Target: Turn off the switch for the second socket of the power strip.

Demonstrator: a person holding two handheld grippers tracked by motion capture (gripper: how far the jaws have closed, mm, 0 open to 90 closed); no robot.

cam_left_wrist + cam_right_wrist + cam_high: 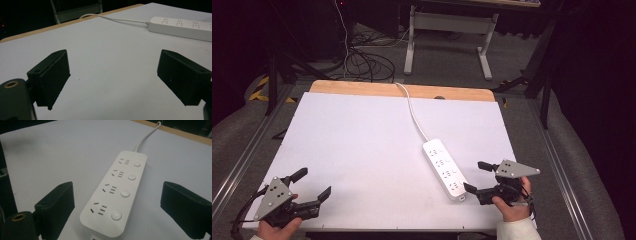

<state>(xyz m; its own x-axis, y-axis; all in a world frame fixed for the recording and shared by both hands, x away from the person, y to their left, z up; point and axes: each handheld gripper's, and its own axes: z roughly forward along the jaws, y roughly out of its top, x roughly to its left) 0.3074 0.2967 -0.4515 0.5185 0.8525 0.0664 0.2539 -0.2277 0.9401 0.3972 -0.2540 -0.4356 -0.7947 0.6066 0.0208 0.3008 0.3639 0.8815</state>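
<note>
White power strip [113, 195] bears four button-switched sockets.

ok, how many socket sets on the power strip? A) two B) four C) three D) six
B: in the right gripper view the power strip carries four socket sets in a row, each with its own round button beside it, and the high view shows the same four on the strip lying on the white table.
</note>
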